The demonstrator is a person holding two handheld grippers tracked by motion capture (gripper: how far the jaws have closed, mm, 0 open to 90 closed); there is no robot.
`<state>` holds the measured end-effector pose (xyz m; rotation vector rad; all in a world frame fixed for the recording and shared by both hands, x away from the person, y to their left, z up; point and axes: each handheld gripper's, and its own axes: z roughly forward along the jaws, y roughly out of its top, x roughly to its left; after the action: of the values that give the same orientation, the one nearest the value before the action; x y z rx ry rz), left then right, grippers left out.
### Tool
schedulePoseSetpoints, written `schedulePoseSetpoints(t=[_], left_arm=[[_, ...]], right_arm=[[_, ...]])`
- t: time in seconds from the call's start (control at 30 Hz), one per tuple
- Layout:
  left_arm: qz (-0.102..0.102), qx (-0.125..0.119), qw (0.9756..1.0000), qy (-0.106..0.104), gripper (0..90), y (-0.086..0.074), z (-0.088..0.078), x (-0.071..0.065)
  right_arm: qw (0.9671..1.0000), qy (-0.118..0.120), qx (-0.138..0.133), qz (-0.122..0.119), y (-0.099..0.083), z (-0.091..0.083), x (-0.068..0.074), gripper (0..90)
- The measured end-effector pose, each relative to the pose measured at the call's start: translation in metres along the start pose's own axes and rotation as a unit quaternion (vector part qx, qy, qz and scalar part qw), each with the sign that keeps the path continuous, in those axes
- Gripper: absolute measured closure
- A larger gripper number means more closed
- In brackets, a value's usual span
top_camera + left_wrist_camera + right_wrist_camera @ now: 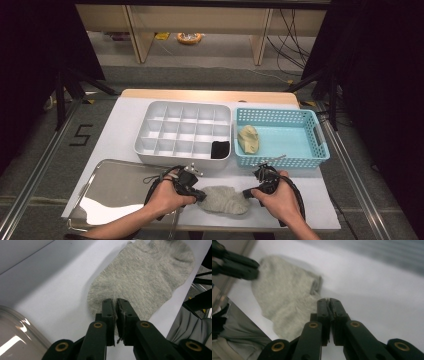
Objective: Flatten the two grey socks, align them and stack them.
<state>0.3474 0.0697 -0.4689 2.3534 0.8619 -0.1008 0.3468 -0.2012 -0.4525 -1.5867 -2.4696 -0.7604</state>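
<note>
A grey sock (222, 200) lies flat near the front edge of the white table, between my two grippers. My left gripper (200, 194) is at its left end. In the left gripper view the sock (145, 277) stretches away from the left gripper (116, 301), whose jaws are shut on the toe end with fabric pinched between them. My right gripper (246, 193) is at the sock's right end. In the right gripper view the right gripper (328, 300) is shut on the edge of the sock (287, 297), and the left gripper's jaws (237, 265) hold the far end.
A white compartment box (185, 107) behind the sock has a black sock (220, 149) in its front right cell. A light blue basket (280, 116) to its right holds a yellow sock (248, 139). A shiny metal tray (115, 190) lies at the front left.
</note>
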Motion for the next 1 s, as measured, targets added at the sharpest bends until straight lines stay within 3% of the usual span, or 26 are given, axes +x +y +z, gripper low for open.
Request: schedulePoseSetpoints(t=[0.03, 0.23, 0.4, 0.43, 0.47, 0.53, 0.57, 0.6, 0.63, 0.67, 0.77, 0.83, 1.0], left_arm=[[0.009, 0.009, 0.9999, -0.001, 83.3, -0.001, 0.000, 0.001], [0.014, 0.011, 0.9998, 0.005, 82.8, 0.000, 0.001, -0.001], [0.006, -0.020, 0.9998, -0.002, 79.8, 0.003, -0.005, -0.003], [0.002, -0.043, 0.9990, -0.005, 78.3, 0.006, -0.008, -0.007], [0.003, -0.047, 0.9989, -0.008, 78.3, 0.008, -0.010, -0.010], [0.004, -0.050, 0.9987, -0.010, 78.1, 0.010, -0.010, -0.011], [0.007, -0.048, 0.9988, -0.011, 77.7, 0.011, -0.009, -0.013], [0.007, -0.048, 0.9988, -0.011, 77.2, 0.011, -0.009, -0.013], [0.007, -0.044, 0.9990, -0.009, 77.2, 0.012, -0.007, -0.012], [0.004, -0.046, 0.9989, -0.010, 76.1, 0.011, -0.005, -0.011], [-0.008, -0.054, 0.9984, -0.012, 74.8, 0.010, -0.005, -0.009], [-0.009, -0.062, 0.9980, -0.013, 71.2, 0.009, -0.008, -0.009], [-0.023, -0.075, 0.9969, -0.006, 58.4, 0.008, -0.014, -0.006]], right_arm=[[0.9999, -0.003, 0.004, -0.012, -0.002, 0.002, -0.004, 87.1], [0.9999, -0.006, 0.007, -0.013, -0.003, 0.001, -0.004, 86.8], [0.9998, -0.011, 0.007, -0.016, -0.002, 0.000, -0.004, 82.3], [0.9997, -0.025, -0.002, 0.008, -0.001, -0.005, 0.000, 80.8], [0.9997, -0.023, -0.012, -0.003, -0.001, -0.007, -0.001, 80.4], [0.9994, -0.026, -0.020, 0.005, 0.001, -0.011, 0.001, 79.4], [0.9991, -0.025, -0.027, 0.023, 0.002, -0.016, 0.006, 77.4], [0.9992, -0.023, -0.032, 0.006, 0.002, -0.017, 0.004, 76.5], [0.9992, -0.023, -0.032, 0.006, 0.002, -0.017, 0.004, 76.5], [0.9983, -0.028, -0.050, -0.010, 0.003, -0.020, 0.003, 76.1], [0.9978, -0.026, -0.061, 0.006, 0.003, -0.027, 0.005, 75.6], [0.9967, -0.027, -0.076, -0.001, 0.003, -0.031, 0.002, 75.0], [0.9964, -0.027, -0.081, -0.001, 0.003, -0.032, -0.001, 73.4]])
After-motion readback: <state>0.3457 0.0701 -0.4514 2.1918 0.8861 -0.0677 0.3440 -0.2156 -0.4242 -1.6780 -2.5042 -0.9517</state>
